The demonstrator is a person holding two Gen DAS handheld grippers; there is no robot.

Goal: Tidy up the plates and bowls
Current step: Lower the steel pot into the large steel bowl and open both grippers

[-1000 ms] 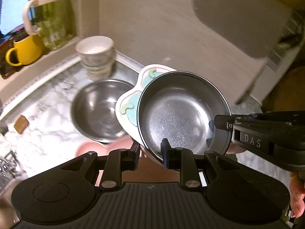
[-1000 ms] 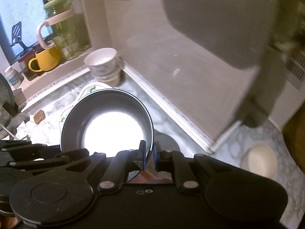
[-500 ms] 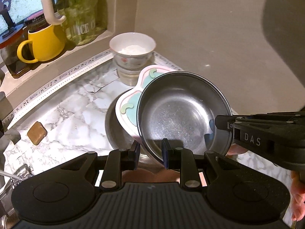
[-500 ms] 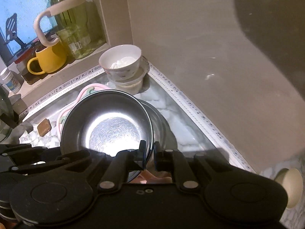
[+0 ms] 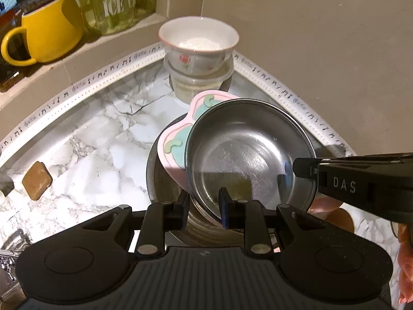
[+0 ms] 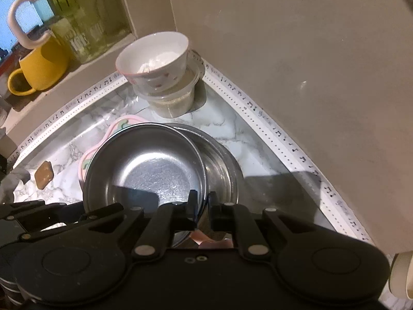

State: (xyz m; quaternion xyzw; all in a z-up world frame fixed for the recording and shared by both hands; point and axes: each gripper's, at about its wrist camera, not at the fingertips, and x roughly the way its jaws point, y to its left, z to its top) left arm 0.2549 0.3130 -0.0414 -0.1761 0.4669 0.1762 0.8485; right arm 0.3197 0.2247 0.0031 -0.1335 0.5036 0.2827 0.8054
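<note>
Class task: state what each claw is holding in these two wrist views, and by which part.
Both grip the steel bowl by its rim: left claw at the near edge, right claw at the right edge.

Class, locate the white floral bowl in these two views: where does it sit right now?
The white floral bowl sits nested on a clear plastic container in the counter's back corner, right of the yellow mug and beyond the held steel bowl.

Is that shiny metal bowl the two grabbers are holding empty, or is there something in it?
Empty. The steel bowl shows only its bare, scuffed metal bottom in both wrist views.
</note>
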